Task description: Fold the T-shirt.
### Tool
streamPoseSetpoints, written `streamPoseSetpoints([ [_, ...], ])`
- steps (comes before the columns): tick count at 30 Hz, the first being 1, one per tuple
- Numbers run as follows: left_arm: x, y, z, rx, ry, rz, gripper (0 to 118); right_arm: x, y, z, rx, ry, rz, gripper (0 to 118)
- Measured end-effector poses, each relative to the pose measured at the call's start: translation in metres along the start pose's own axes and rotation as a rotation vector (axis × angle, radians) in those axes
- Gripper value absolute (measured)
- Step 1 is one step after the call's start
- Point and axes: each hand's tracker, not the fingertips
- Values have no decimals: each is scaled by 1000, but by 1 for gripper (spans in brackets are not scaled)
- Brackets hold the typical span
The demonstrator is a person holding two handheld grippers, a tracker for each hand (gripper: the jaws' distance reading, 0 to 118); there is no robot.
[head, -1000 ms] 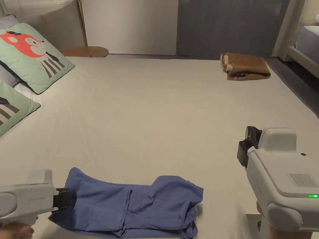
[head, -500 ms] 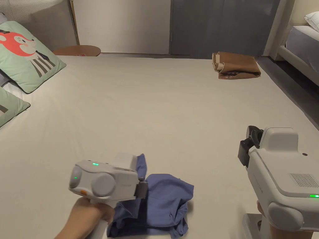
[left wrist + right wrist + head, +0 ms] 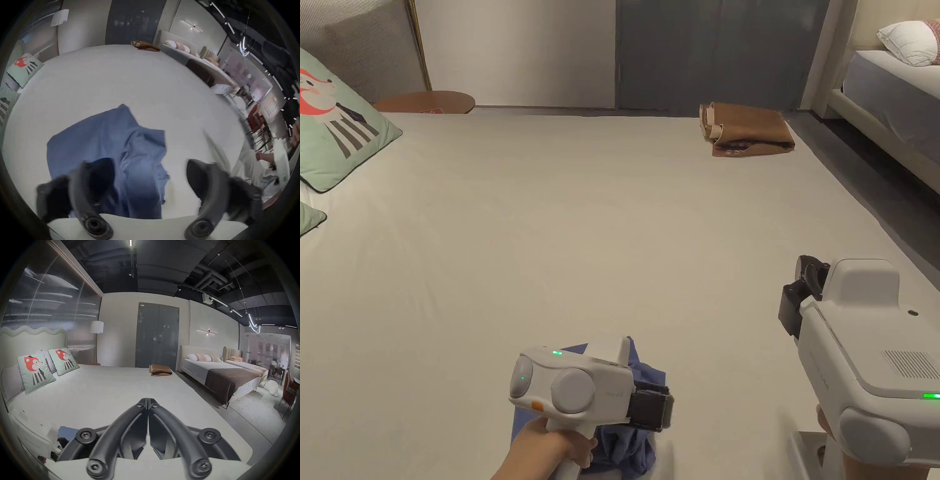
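Left gripper view is showing the left gripper point(image 3: 151, 180) with its two dark jaws standing wide apart, blurred, low in the frame. The blue T-shirt point(image 3: 113, 146) is lying bunched on the bed point(image 3: 113, 78) between and above them; whether the left jaw is touching the cloth is hard to tell. In the head view, this gripper point(image 3: 656, 406) is covering most of the shirt point(image 3: 647, 375) at bottom centre, leaving only small blue patches showing. Right gripper view is showing the right gripper point(image 3: 148, 402) with jaws pressed together on nothing, hovering over bare sheet. At far right in the head view its point(image 3: 800, 294) body is cut off by the frame edge. A folded brown garment point(image 3: 747, 130) is lying at upper centre-right, and a fox cushion point(image 3: 331, 144) is cropped at upper left.
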Motion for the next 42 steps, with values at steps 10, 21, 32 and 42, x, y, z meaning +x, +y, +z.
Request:
streamPoseSetpoints([
  [10,-19,-8,75,528,284,-57,107,-10,1,-2,1,25,-2,0],
  [21,-51,-39,35,424,464,-54,0,-21,2,2,0,52,1,0],
  [32,-14,-47,-35,319,321,-75,0,1,-3,2,-20,16,3,0],
  [42,38,-56,-59,247,233,-117,0,21,-6,2,-29,-27,1,0],
])
